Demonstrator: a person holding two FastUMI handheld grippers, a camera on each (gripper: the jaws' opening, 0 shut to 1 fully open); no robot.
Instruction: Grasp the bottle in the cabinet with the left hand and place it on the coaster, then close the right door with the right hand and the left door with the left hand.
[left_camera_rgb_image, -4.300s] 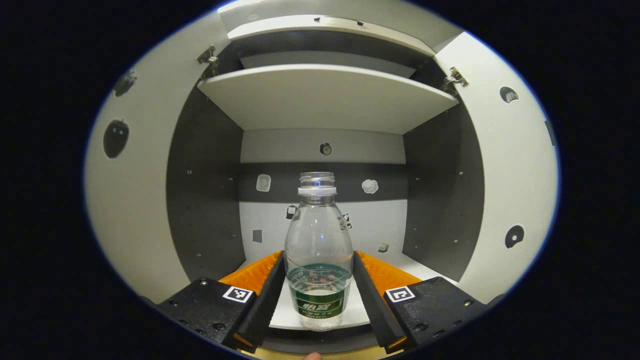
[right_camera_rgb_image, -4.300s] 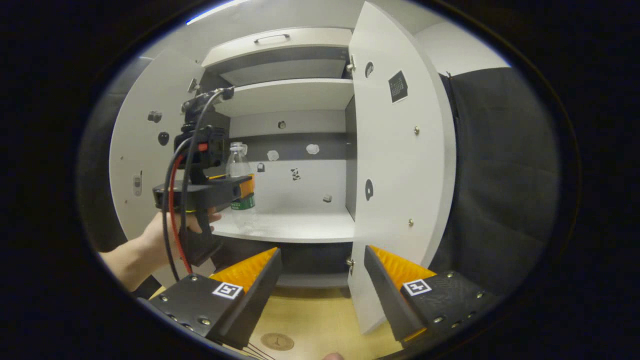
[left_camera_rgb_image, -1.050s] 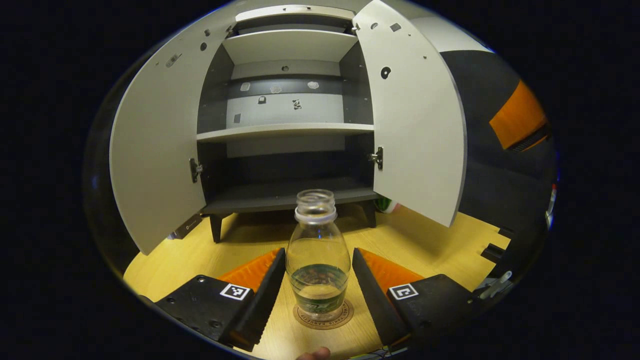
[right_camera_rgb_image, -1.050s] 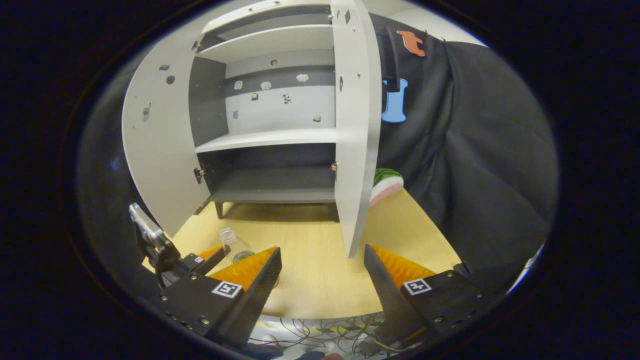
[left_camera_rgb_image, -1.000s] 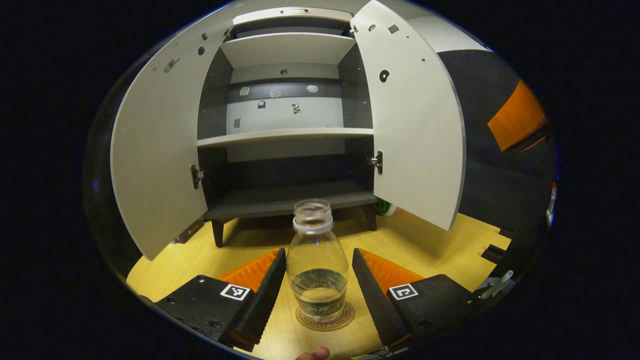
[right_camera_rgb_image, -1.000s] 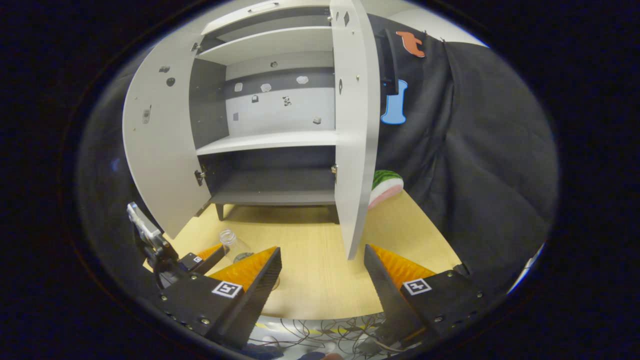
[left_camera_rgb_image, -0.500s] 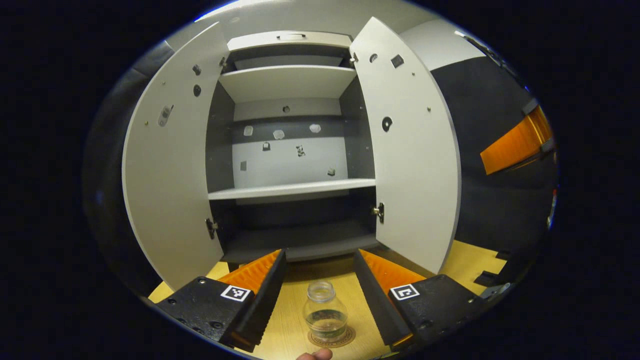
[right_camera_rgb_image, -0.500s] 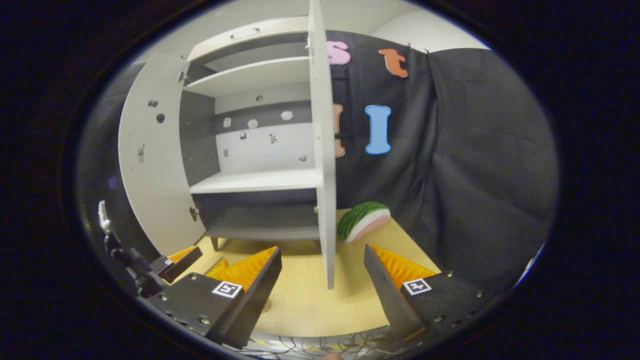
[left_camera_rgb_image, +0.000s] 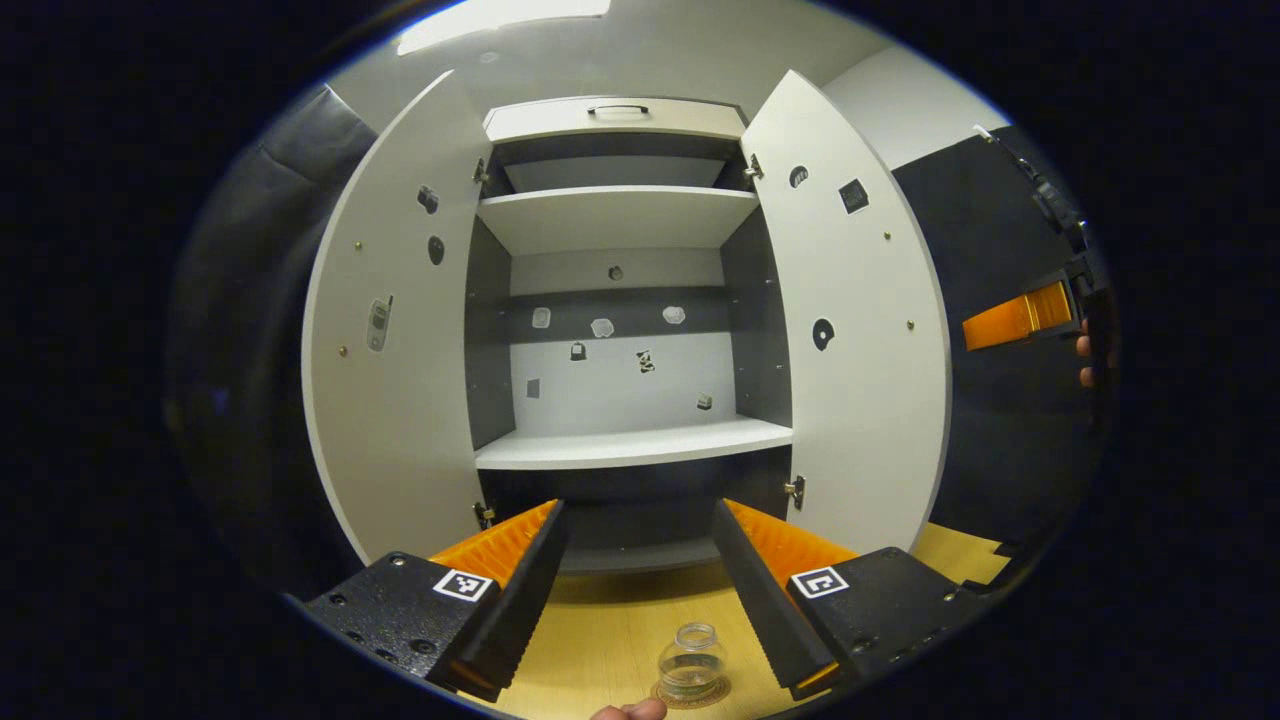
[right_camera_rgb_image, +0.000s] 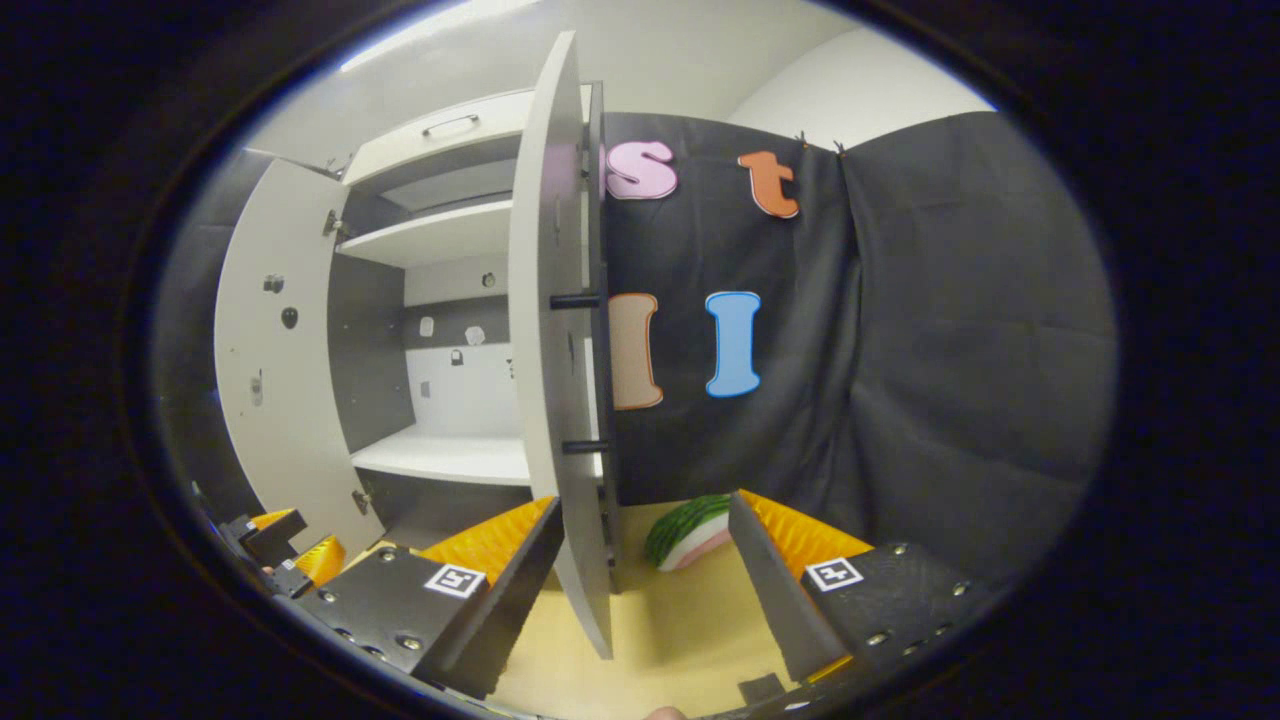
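Bottle (left_camera_rgb_image: 692, 661) stands on coaster (left_camera_rgb_image: 661, 694), in front of the cabinet (left_camera_rgb_image: 620, 300). Left gripper (left_camera_rgb_image: 638, 580) spread wide, empty, above bottle. Right gripper (right_camera_rgb_image: 645, 570) also spread, right door (right_camera_rgb_image: 560, 400) edge between its fingers, no contact.

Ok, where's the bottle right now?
In the left gripper view the bottle stands upright on the coaster on the wooden table, low in the picture, before the open cabinet.

1 cabinet (left_camera_rgb_image: 620, 440) with 2 doors: left door (left_camera_rgb_image: 400, 330), right door (left_camera_rgb_image: 860, 340). 1 drawer (left_camera_rgb_image: 612, 118) on top. 1 bottle (left_camera_rgb_image: 692, 668) on 1 coaster (left_camera_rgb_image: 690, 697). 1 table (left_camera_rgb_image: 610, 640). 2 grippers: left gripper (left_camera_rgb_image: 635, 560), right gripper (right_camera_rgb_image: 645, 560). 1 watermelon slice (right_camera_rgb_image: 685, 532).
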